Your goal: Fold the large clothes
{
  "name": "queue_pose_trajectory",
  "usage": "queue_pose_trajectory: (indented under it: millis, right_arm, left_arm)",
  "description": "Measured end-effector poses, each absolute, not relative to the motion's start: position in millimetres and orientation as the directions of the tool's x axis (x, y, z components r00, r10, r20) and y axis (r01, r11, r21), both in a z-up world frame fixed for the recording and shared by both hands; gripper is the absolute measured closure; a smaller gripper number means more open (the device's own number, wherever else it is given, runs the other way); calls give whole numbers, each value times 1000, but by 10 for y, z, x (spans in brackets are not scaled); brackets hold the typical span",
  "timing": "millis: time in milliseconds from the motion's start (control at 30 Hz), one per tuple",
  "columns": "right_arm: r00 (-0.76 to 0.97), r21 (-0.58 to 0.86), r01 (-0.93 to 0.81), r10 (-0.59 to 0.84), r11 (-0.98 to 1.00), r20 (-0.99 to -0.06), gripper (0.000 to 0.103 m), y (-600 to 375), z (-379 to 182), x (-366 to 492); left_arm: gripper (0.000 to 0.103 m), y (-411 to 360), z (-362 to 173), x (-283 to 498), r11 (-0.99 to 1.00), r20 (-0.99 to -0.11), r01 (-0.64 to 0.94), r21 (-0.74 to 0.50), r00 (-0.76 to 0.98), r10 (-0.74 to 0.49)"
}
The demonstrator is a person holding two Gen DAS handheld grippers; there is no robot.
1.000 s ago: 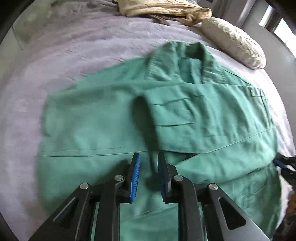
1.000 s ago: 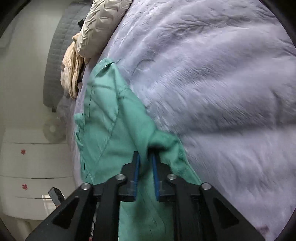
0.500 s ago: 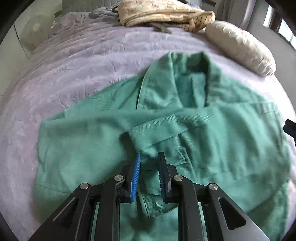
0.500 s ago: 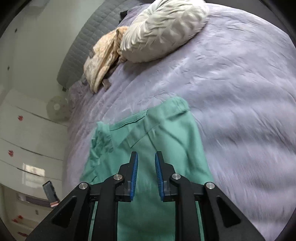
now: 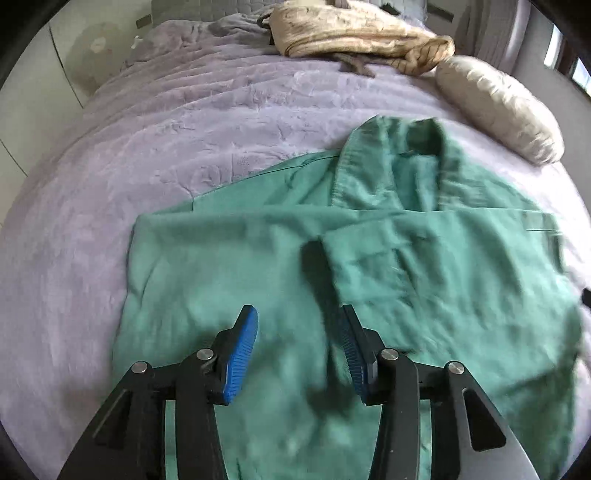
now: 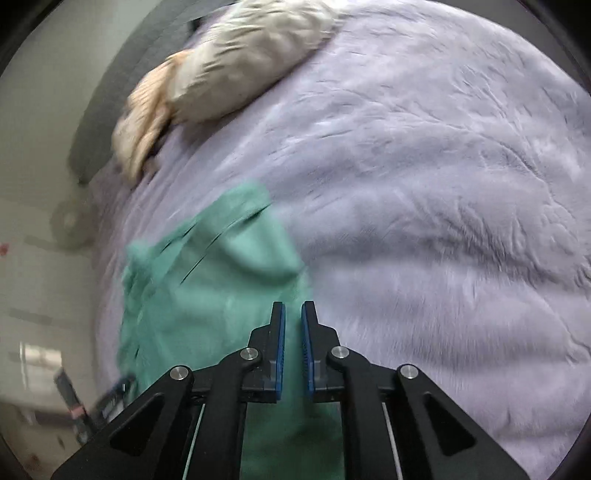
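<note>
Hovering above a bed, the left claw (image 5: 297,343) is spreading its blue pads with nothing between them, green cloth lying beneath. The right claw (image 6: 292,332) is narrowing over the garment's edge, also pinching nothing. Beyond them a green jacket (image 5: 369,266) lies flat on the lilac bedspread (image 5: 184,122), one sleeve (image 5: 388,254) crossed over its chest. Sleeve folding looks done; next likely comes gripping the hem to fold upward. Farther off rest a cream pillow (image 5: 498,107) and tan garment (image 5: 354,33).
</note>
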State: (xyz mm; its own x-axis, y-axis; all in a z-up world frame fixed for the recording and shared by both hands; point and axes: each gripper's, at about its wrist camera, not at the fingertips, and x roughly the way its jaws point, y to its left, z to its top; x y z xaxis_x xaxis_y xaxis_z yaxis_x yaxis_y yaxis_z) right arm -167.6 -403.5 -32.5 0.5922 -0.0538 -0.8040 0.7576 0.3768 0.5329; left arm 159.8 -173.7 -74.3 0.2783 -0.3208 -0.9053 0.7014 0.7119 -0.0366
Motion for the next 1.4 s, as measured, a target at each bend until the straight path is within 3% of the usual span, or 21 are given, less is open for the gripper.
queue_pose_trajectory:
  millis: [133,233,333,633,700,767,800,933,967,1000,1033,1133,1300,1367,1400]
  right_arm:
    - [589,507,708,-15,491,-808,91,-3679,-237,-1598]
    - [537,452,707,3,544,-843,91,-3495,-389,-1514]
    - [522,471,726,44,501,-852,96,-3522,-631,-1598]
    - [527,503,740,81,446,-846,90,-3514,-462,-1950]
    - [525,507,739,92,444,-846,81,-3465,-435,-2009]
    - [522,506,742,94,439,-847,55,-3402,-408,-2076]
    - [521,507,745,96,434,-848,51,-3365,-396,-2108]
    - [516,521,744,135,418,-846,50,-3226,-404,-2188]
    - [514,522,743,143,419,-846,50,-3199,-403,-2199]
    - [510,523,742,153,419,-846,50,-3164,-398,-2215]
    - [507,523,743,158,419,-847,49,-3142,-393,-2224]
    - [504,526,739,172,420,-846,42,-3079,-348,-2259]
    - [496,521,735,180,433,-849,40,-3001,-237,-2301]
    - [499,523,730,181,440,-848,22,-2973,-189,-2320]
    - [506,530,721,183,447,-843,20,-2948,-154,-2330]
  left_arm:
    - [55,-1721,-724,1372,686,-903,726,-57,255,-346]
    - [55,-1762,-1019,1280,695,-932,719,-6,248,-265]
    - [37,-1633,-1110,1317,733,-930,679,-28,252,-269]
    - [37,-1230,-977,1268,765,-947,641,60,278,-159]
    - [37,-1138,-921,1167,767,-949,638,64,277,-152]
    - [37,-1114,-901,1086,771,-953,634,65,269,-141]
    - [37,-1106,-895,1028,771,-958,635,57,253,-137]
    - [37,-1077,-876,793,765,-966,642,52,228,-126]
    - [33,-1061,-858,730,764,-965,643,50,228,-128]
    - [11,-1046,-840,688,765,-965,643,46,225,-131]
    - [0,-1040,-820,648,768,-965,639,43,227,-135]
    - [0,-987,-732,514,775,-962,631,40,233,-140]
    - [0,-891,-644,339,786,-972,617,33,202,-119]
    - [0,-861,-608,277,787,-974,617,32,197,-114]
    - [0,-845,-585,236,787,-974,616,35,197,-110]
